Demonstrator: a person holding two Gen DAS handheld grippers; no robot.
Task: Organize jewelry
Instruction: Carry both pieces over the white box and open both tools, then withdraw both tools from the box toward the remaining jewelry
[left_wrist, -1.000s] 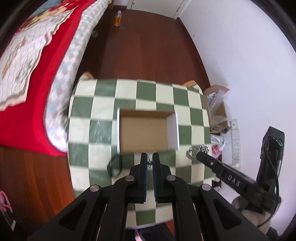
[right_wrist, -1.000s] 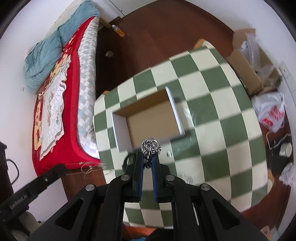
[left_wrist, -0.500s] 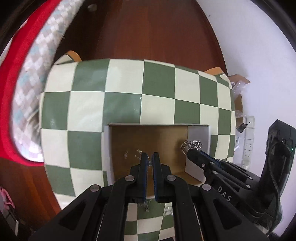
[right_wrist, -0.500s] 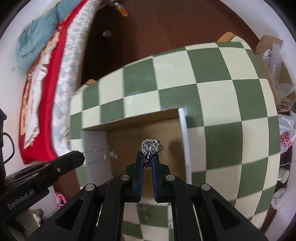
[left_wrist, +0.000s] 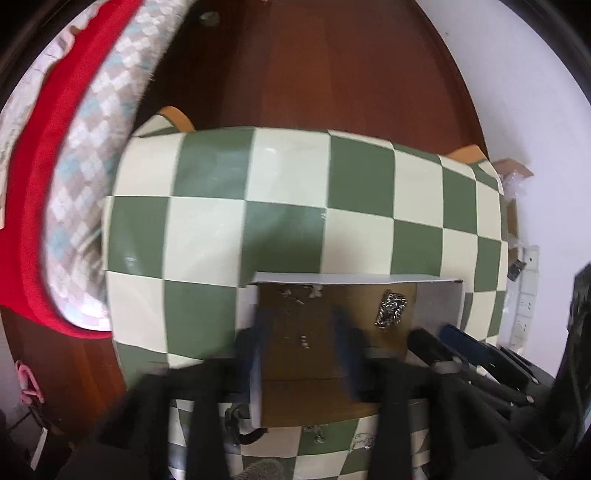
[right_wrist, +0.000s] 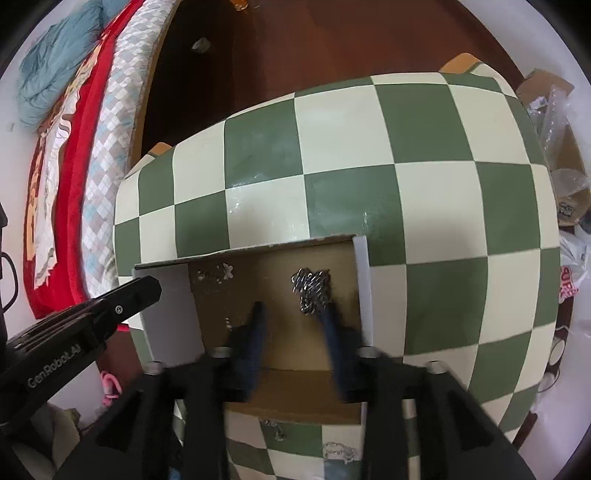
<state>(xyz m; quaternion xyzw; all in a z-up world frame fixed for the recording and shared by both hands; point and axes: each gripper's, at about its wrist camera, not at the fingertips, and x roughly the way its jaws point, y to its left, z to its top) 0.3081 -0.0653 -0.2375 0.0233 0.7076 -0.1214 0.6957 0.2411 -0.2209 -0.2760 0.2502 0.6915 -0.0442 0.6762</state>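
Note:
An open cardboard box (left_wrist: 354, 282) (right_wrist: 364, 280) sits on the green-and-cream checkered table. A bunched silver chain (left_wrist: 390, 308) (right_wrist: 312, 290) lies on the box floor at its right side. A thin necklace with a small pendant (left_wrist: 299, 293) (right_wrist: 218, 275) lies at the box's far left. My left gripper (left_wrist: 301, 332) is open over the box, holding nothing. My right gripper (right_wrist: 293, 317) is open over the box, its right finger (right_wrist: 330, 325) just behind the chain. Both grippers are motion-blurred.
Small jewelry pieces lie on the table in front of the box (right_wrist: 338, 450) (left_wrist: 364, 441). A dark ring-shaped item (left_wrist: 240, 430) lies at the box's near left corner. A bed with a red blanket (right_wrist: 55, 147) stands to the left. Bags and boxes (right_wrist: 557, 155) crowd the right.
Both grippers have opened over the box. The silver chain dropped from the right gripper and the thin necklace from the left; both now lie on the box floor.

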